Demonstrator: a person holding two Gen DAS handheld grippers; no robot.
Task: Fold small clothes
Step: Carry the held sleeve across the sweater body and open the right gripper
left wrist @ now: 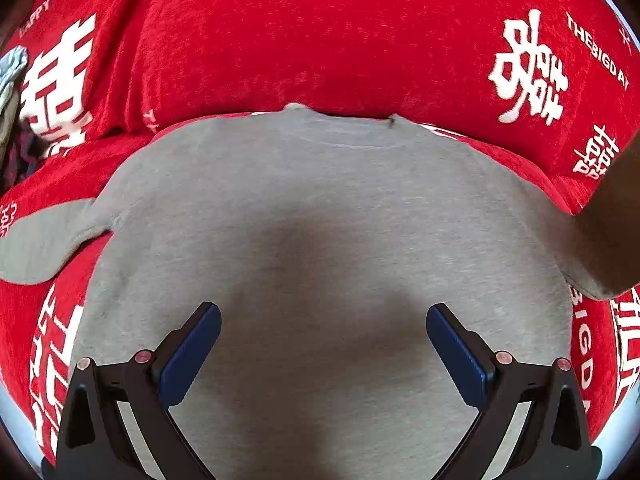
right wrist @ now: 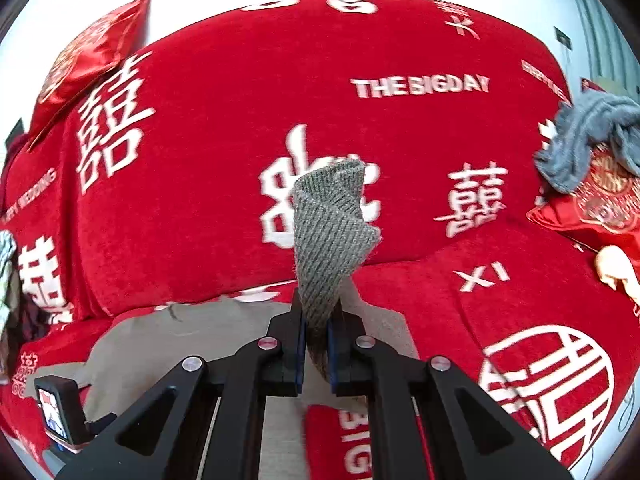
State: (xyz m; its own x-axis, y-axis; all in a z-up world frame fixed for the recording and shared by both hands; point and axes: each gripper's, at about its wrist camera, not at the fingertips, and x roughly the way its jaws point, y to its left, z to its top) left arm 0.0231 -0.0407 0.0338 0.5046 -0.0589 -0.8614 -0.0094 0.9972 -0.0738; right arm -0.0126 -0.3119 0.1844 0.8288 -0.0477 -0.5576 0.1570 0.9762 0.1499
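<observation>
Right tongs [right wrist: 316,350] pinch (apparently ribbed) grey sleeve [right wrist: 334,232].

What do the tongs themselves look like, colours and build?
Both the left tongs and right tongs have matte black, angular linkage arms with triangular cut-outs, round silver-pink pivot pins, and flat dark blue pads inside each finger. No cables or sleeves are visible.

Your right gripper [right wrist: 316,344] hides where the ribbed cuff [right wrist: 332,236] joins the grey sweater [left wrist: 320,220]; the sweater's hem is cut off below.
</observation>
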